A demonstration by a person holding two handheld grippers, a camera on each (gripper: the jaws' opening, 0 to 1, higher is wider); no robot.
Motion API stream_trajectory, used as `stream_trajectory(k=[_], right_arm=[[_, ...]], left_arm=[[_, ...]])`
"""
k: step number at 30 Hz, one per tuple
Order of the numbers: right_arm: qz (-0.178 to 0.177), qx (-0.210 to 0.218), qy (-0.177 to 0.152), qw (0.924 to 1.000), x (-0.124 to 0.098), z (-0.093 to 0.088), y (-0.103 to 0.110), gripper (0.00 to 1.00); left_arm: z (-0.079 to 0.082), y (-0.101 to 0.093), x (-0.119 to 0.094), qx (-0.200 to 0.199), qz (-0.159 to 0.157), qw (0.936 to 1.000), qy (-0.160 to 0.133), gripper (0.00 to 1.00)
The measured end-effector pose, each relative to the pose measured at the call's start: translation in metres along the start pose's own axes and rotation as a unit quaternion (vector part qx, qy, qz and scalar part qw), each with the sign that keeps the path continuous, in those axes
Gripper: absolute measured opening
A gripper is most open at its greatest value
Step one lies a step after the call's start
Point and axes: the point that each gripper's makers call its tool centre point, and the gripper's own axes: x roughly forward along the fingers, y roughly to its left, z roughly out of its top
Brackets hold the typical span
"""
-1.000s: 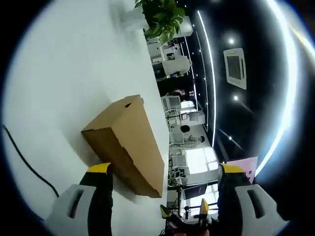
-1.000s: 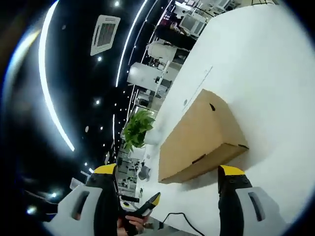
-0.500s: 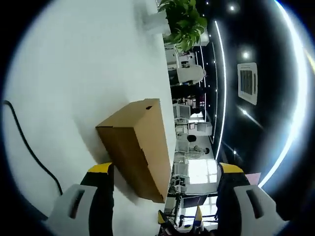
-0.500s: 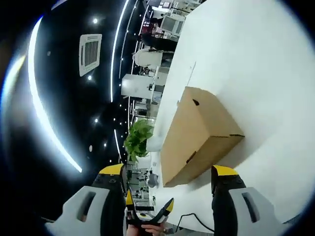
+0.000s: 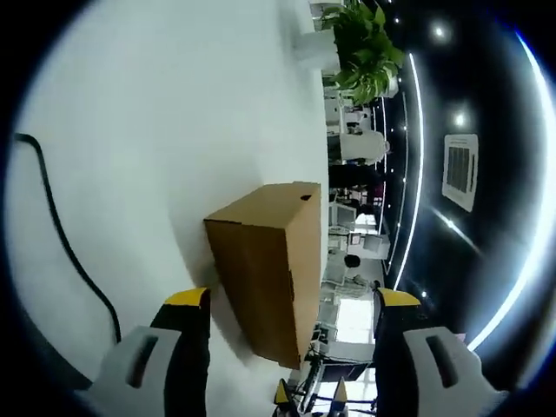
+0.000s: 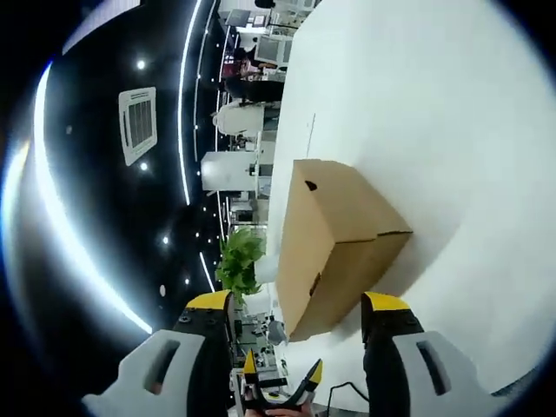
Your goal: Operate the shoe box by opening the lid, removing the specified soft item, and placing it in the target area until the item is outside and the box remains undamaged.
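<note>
Cardboard of the box (image 5: 265, 261) looks light and fairly stiff, though thin enough to crease, so the lid probably needs a gentle lift at its free front edge, not a pinch on a wall. The soft item is shut inside and cannot be judged. The lid is closed, and a small dark hole (image 6: 311, 186) marks one long side near an end.

The box lies flat on the white worktop (image 5: 156, 130), alone, with a black cable (image 5: 61, 234) well apart from it. Its long axis runs roughly away from the left gripper (image 5: 291, 304), one short end facing it. From the right gripper (image 6: 295, 308) a short end and a long side both show, the far end pointing toward the worktop's back edge. A potted plant (image 5: 365, 43) stands at the worktop's edge, beyond the box.

Both grippers are spread wide and hold nothing, each framing the box without touching it. The left gripper's yellow tips (image 6: 278, 373) show low in the right gripper view.
</note>
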Motion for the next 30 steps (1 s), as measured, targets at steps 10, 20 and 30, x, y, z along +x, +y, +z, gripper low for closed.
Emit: stream_trajectory(k=[10,20,30], right_arm=[[-0.019,0.063,-0.034,0.9973,0.008,0.009,-0.023,0.52],[-0.023,0.048,-0.039,0.9978,0.016,0.011,-0.024,0.52],[-0.036,0.037,-0.044,0.9977,0.024,0.016,-0.031,0.46]], left_arm=[[0.004,0.015,0.012,-0.031,0.024,0.999,-0.021,0.69],[0.006,0.021,0.021,-0.032,0.031,0.9986,-0.028,0.67],[0.013,0.019,0.028,-0.024,0.029,0.9988,-0.033,0.63]])
